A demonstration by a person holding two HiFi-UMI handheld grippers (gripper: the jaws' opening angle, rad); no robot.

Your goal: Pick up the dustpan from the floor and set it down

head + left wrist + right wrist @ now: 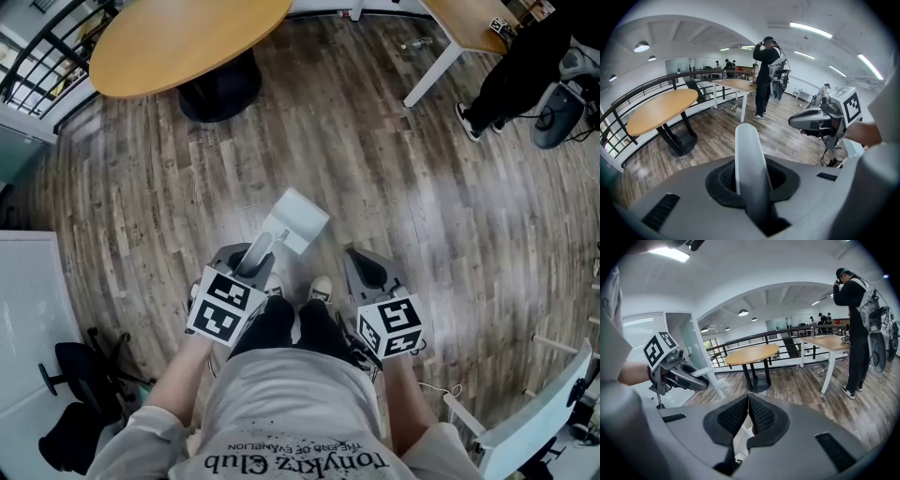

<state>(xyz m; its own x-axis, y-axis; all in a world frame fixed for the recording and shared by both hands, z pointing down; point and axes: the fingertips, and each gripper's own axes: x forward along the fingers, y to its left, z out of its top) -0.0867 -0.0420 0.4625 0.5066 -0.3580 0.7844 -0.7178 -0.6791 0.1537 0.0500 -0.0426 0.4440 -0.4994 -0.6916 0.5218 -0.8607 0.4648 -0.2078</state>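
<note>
The white dustpan [298, 217] hangs tilted over the wooden floor just ahead of my feet. Its long pale handle [750, 168] runs back between the jaws of my left gripper [251, 265], which is shut on it. In the left gripper view only the handle with its rounded end shows; the pan is not made out there. My right gripper [370, 272] is level with the left one, to the right of the dustpan and apart from it. Its dark pads [759, 416] meet with nothing between them, so the right gripper [748, 414] is shut.
A round wooden table [187, 42] on a black foot stands ahead to the left. A white-legged desk [469, 23] and a standing person in black [520, 75] are far right. A white chair [534, 422] is near right, a black office chair [70, 375] near left.
</note>
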